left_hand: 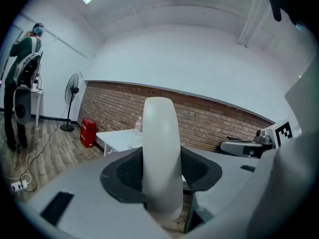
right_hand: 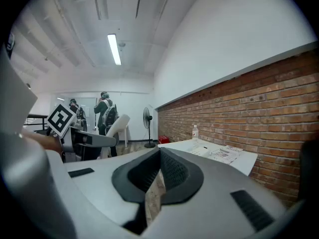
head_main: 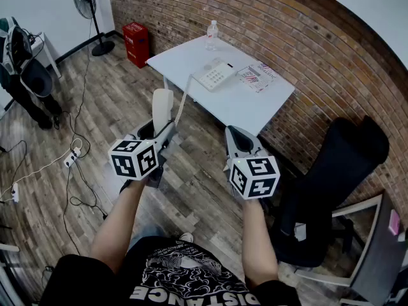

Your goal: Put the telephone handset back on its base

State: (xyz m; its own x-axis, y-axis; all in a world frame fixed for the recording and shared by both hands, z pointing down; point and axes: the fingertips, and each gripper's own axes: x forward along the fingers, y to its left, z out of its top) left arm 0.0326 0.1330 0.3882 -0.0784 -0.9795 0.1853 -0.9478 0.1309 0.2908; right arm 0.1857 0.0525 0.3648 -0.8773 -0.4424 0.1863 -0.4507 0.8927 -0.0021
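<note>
My left gripper (head_main: 160, 130) is shut on the white telephone handset (head_main: 162, 109), which stands upright between its jaws above the wooden floor. In the left gripper view the handset (left_hand: 160, 148) fills the gap between the dark pads (left_hand: 127, 172). A coiled cord (head_main: 183, 99) runs from the handset up to the white telephone base (head_main: 215, 75) on the white table (head_main: 255, 110), well ahead of both grippers. My right gripper (head_main: 238, 136) hovers to the right of the left one, shut with nothing in it (right_hand: 158, 166).
A water bottle (head_main: 211, 34) and a printed leaflet (head_main: 257, 76) lie on the table by the brick wall. A black office chair (head_main: 331, 183) stands at the right. A red box (head_main: 136, 43), a fan (head_main: 89, 5) and floor cables (head_main: 70, 164) are at the left.
</note>
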